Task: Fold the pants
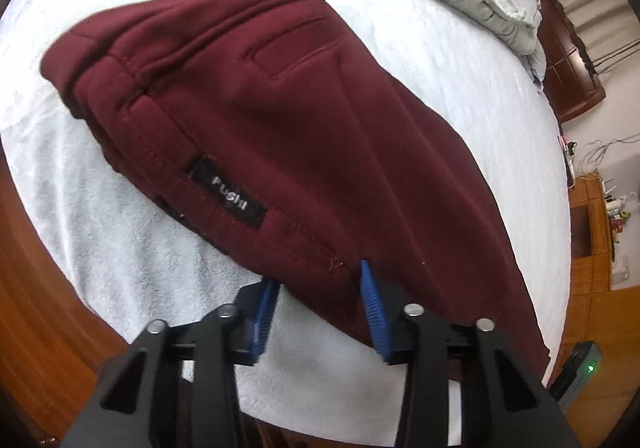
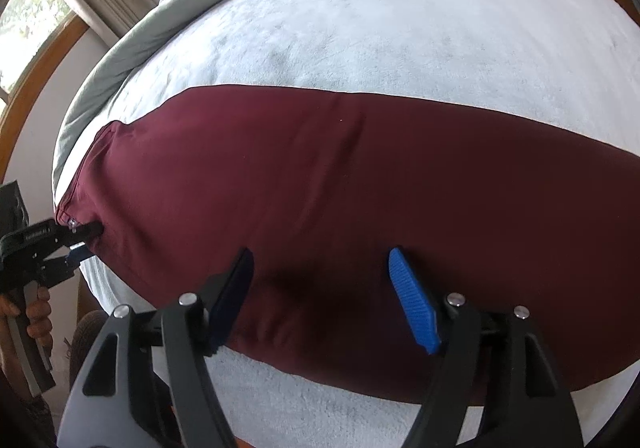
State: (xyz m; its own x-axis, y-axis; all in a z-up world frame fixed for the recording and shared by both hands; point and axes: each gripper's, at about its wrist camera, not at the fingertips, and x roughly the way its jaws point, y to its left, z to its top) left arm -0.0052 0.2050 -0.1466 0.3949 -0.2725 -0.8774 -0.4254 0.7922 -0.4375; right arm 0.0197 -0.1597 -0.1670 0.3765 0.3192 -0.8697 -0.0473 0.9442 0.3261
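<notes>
The pants point(image 1: 280, 120) lie flat across the white bed cover point(image 1: 420, 48), waistband at the left end with a black label point(image 1: 227, 198) on it, legs running off to the right. The left gripper point(image 1: 320, 284) sits at the near edge of the waist end, its blue pads point(image 1: 372, 300) set narrow around a fold of cloth; whether they pinch it I cannot tell. The right gripper point(image 2: 320, 268) stands wide over the near edge of the leg, gripping nothing. A grey duvet point(image 2: 160, 8) is bunched at the far side
</notes>
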